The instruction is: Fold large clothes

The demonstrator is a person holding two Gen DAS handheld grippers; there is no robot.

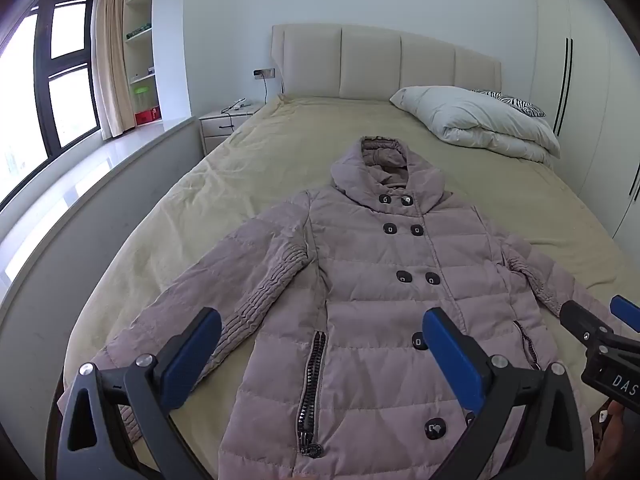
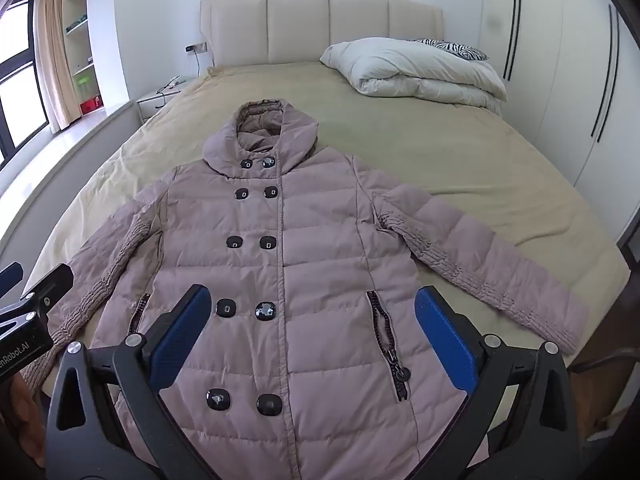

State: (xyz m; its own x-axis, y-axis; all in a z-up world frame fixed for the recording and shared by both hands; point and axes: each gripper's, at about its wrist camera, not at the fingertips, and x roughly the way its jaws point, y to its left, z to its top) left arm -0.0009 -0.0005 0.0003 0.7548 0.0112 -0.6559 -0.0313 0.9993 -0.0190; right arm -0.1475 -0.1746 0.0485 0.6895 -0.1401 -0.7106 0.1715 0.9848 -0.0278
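The left hand-held gripper (image 1: 320,340) is hovering with its blue pads spread wide, holding nothing and touching nothing; under it the coat (image 1: 392,272) is lying flat. The right hand-held gripper (image 2: 312,320) is also standing fully spread and empty above the lower part of the coat (image 2: 280,260). The pink padded coat is lying face up on the bed (image 2: 460,152), near its foot edge, with the hood pointing to the headboard (image 2: 320,24) and both sleeves stretched out to the sides. Its black buttons are closed in two rows, and a zip pocket (image 2: 390,344) is showing on each side. A folded white duvet (image 2: 416,68) is resting at the head corner of the bed by the wardrobe (image 2: 560,60), well apart from the coat. A nightstand (image 1: 228,124) is standing beside the other head corner. Nothing is lying between the grippers and the coat.
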